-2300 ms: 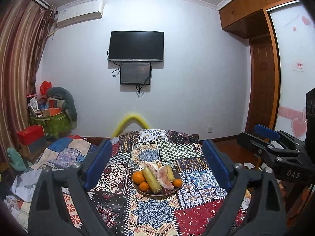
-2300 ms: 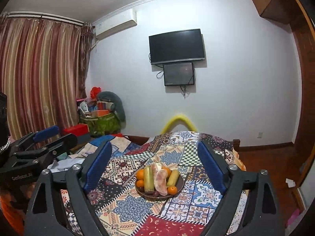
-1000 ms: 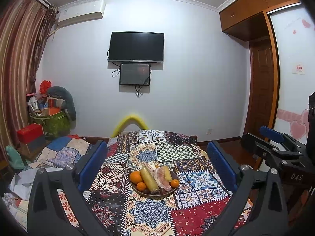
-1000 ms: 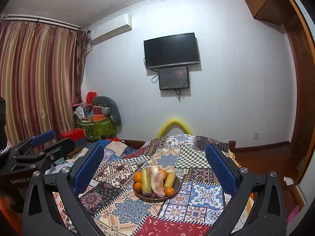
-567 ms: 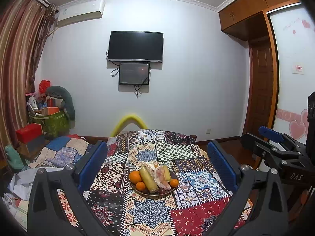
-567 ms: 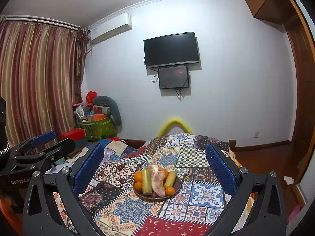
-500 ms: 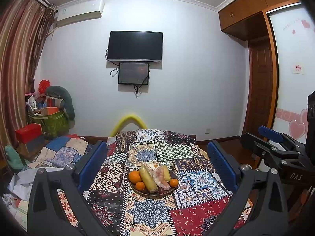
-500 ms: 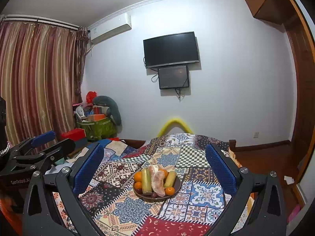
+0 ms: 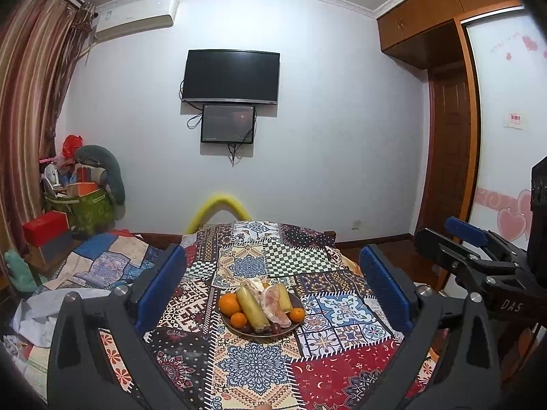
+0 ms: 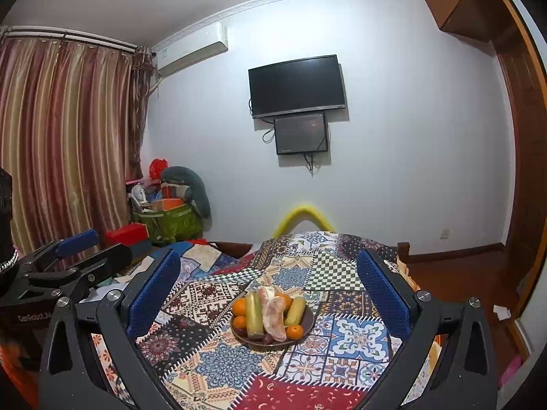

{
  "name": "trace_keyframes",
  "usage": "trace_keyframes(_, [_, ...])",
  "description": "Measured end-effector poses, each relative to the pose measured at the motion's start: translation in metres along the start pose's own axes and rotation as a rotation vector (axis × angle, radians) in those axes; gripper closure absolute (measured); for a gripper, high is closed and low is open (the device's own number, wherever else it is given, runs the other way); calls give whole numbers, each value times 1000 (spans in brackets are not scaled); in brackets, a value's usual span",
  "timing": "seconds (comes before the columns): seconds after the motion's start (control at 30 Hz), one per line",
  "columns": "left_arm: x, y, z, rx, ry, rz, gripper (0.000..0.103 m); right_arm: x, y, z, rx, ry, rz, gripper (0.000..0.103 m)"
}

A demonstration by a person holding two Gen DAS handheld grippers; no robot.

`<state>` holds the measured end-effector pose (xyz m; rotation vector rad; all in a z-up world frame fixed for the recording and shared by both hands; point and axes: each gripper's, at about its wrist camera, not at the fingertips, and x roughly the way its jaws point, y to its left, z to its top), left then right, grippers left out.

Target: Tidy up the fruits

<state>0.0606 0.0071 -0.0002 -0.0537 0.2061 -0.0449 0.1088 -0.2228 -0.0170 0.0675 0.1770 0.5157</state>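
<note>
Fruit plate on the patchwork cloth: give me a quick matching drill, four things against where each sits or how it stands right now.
Things:
1. Dark round fruit plate
2. Pale pink peeled pomelo segment
3. Small orange tangerine
4. Left claw

Places or states:
A. Open, holding nothing
B. On the patchwork cloth
C. Middle of the plate, between two yellow-green sugarcane pieces
D. Plate's near right edge

Pairs: 1-B, 2-C, 3-D, 4-A
</note>
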Motion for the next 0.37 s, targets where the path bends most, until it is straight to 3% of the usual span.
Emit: trace_keyframes(0.37, [1,0,-2,-3,1,-9,1,1,2,0,-9,6,-4,0])
